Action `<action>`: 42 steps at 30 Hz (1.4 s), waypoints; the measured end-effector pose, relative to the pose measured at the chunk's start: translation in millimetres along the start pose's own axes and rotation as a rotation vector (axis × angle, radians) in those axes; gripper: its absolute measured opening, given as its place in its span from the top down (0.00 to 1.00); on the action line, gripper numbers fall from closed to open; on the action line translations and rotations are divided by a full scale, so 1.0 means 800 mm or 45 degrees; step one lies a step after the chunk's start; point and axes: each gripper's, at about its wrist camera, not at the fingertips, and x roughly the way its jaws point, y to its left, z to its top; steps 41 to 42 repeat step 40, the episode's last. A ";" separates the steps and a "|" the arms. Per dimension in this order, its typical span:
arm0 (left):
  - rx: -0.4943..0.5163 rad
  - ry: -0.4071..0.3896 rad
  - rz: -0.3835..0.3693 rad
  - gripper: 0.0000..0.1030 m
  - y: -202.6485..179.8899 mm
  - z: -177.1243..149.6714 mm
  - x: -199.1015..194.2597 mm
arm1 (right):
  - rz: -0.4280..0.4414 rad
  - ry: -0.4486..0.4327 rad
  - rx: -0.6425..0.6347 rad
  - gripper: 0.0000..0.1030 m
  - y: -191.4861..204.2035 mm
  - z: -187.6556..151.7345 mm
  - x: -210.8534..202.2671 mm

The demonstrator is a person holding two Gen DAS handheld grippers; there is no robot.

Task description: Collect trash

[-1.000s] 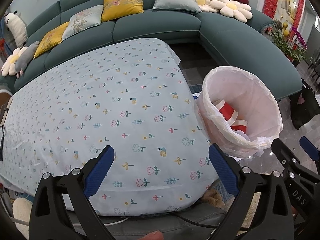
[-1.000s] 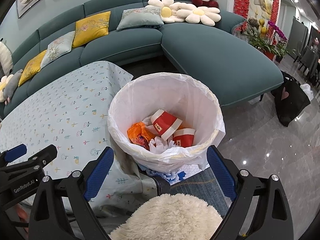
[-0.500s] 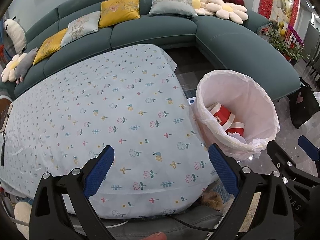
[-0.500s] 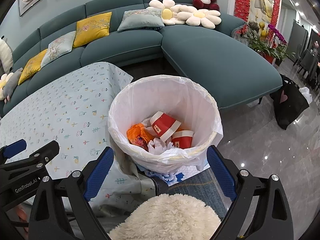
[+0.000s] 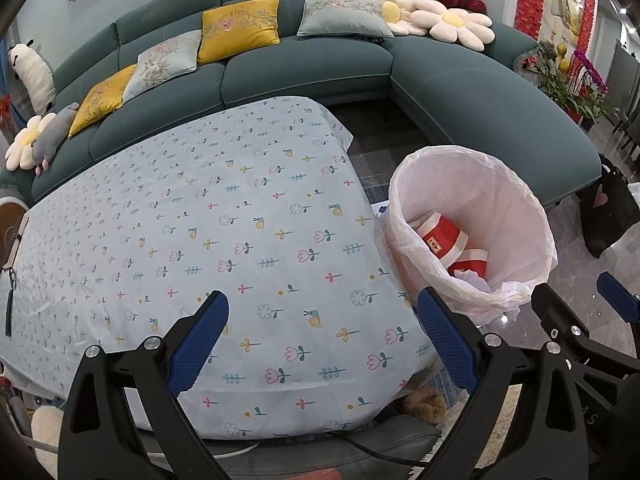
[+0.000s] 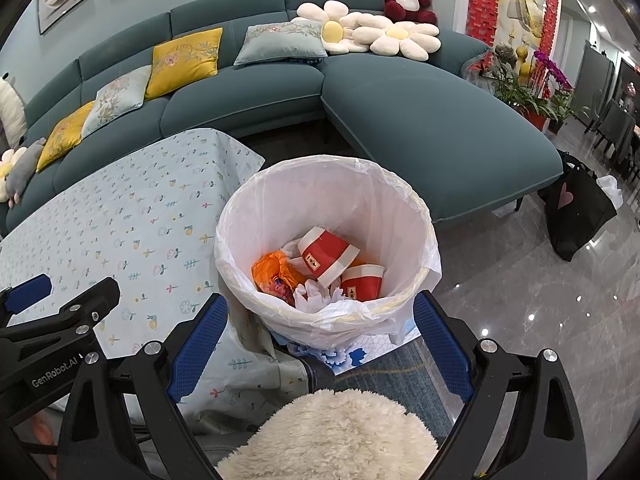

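Both claws are hanging spread and holding nothing — the left claw [image 5: 322, 334] over the floral-clothed surface [image 5: 208, 216], the right claw [image 6: 320, 336] facing the lined trash bin [image 6: 416, 216] holding red paper cups [image 6: 326, 254] and an orange wrapper [image 6: 272, 272] — beside that surface.

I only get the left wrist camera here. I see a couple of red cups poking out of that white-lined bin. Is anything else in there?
Observer: Yes. The right wrist view looks down into the bin and shows a crumpled orange wrapper beside the red cups.
Operator: Any paper?
Observer: White crumpled tissue lies in front of the cups.
Operator: What is under the bin?
Observer: A blue and white patterned sheet shows at its base, with a fluffy cream cushion nearer the camera.
Operator: Is the right gripper holding anything?
Observer: No, the right gripper is open and empty.
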 end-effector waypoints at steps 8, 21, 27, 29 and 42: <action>0.017 0.020 0.021 0.12 -0.003 -0.002 0.003 | -0.003 -0.002 -0.002 0.13 -0.002 0.002 -0.001; 0.011 0.014 0.037 0.12 -0.002 0.001 0.003 | -0.013 0.001 0.009 0.13 -0.007 0.001 0.000; 0.016 0.018 0.035 0.12 -0.003 0.000 0.002 | -0.012 0.002 0.009 0.13 -0.008 0.001 0.000; 0.016 0.018 0.034 0.12 -0.003 0.000 0.002 | -0.013 0.002 0.009 0.13 -0.008 0.001 0.000; 0.033 0.007 0.006 0.12 -0.005 0.003 0.002 | -0.013 0.002 0.009 0.13 -0.007 0.001 0.000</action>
